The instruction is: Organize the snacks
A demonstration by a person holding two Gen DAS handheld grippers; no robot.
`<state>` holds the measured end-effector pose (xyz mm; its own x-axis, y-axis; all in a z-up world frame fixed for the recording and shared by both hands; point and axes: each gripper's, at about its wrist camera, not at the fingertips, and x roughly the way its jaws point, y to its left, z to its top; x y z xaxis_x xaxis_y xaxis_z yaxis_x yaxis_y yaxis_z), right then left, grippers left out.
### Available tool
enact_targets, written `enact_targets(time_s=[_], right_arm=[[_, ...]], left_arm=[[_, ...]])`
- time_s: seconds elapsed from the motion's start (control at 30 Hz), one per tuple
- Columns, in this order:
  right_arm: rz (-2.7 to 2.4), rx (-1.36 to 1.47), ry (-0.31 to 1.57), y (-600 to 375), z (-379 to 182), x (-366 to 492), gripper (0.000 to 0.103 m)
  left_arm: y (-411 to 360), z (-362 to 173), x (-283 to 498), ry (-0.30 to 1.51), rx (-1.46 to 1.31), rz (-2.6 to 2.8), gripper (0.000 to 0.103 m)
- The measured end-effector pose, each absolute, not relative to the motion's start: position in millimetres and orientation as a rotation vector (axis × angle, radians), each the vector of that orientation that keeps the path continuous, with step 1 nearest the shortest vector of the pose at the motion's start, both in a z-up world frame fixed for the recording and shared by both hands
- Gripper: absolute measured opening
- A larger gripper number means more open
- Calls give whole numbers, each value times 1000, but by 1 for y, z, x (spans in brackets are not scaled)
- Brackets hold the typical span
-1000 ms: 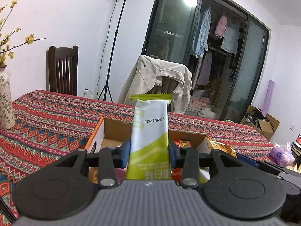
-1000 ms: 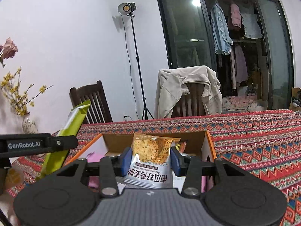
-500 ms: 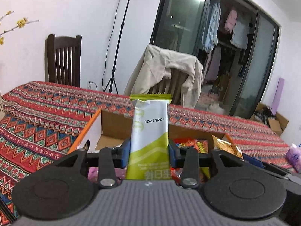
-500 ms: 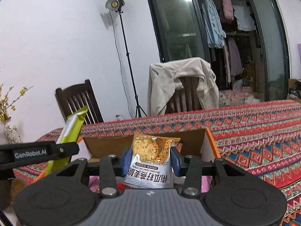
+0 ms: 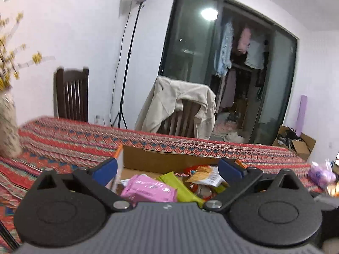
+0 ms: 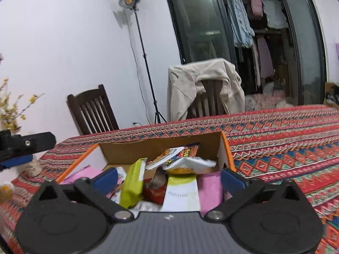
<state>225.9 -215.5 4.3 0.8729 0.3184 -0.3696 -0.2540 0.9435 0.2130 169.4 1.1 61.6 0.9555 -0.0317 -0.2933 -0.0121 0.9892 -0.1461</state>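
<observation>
Both tools hover over the near end of the cardboard box (image 6: 161, 148) on the patterned tablecloth (image 6: 286, 139).

Left gripper (image 5: 167, 169): jaws have just been opening and now stand wide, nothing between the blue pads (image 5: 106, 169). The green bar packet (image 5: 180, 187) it carried a second ago now lies in the box, partly under a pink packet (image 5: 148, 188). It shows again tilted in the right wrist view (image 6: 133, 182).

Right gripper (image 6: 169, 177): jaws have also just been opening, now wide and empty. The cracker bag (image 6: 186, 165) it held earlier lies in the box near the far wall, on top of other snacks. Nearer than it sit a white-and-green packet (image 6: 182, 192) and a pink pack (image 6: 210, 190).

Beyond the box: a chair draped with a beige jacket (image 6: 203, 86). A vase (image 5: 7, 124) stands well to the box's left.
</observation>
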Motion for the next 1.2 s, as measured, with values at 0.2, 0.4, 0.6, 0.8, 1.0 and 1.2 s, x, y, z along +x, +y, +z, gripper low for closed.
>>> enact_targets(time_s=[0.2,0.4,0.6,0.8,1.0,1.2], right_arm=[[317,122,427,-231,-7,157,103],[328,111,477,-240,-31,110,103],[337,102,514,-239,-45,87,103],[340,103,510,-238,-46,76,103],[343,101,503,-237,-42,71,103],[341,100,501,-237,-41,70,103]], left_arm=[[7,45,100,301,-92,-12,103],[19,16,67,379,-94,8,103],[26,-4,53,437,-108,18,103],[28,-7,42,442,-111,18,103],[27,-7,36,435,-107,15,103],[26,-7,35,434,-105,6,103]])
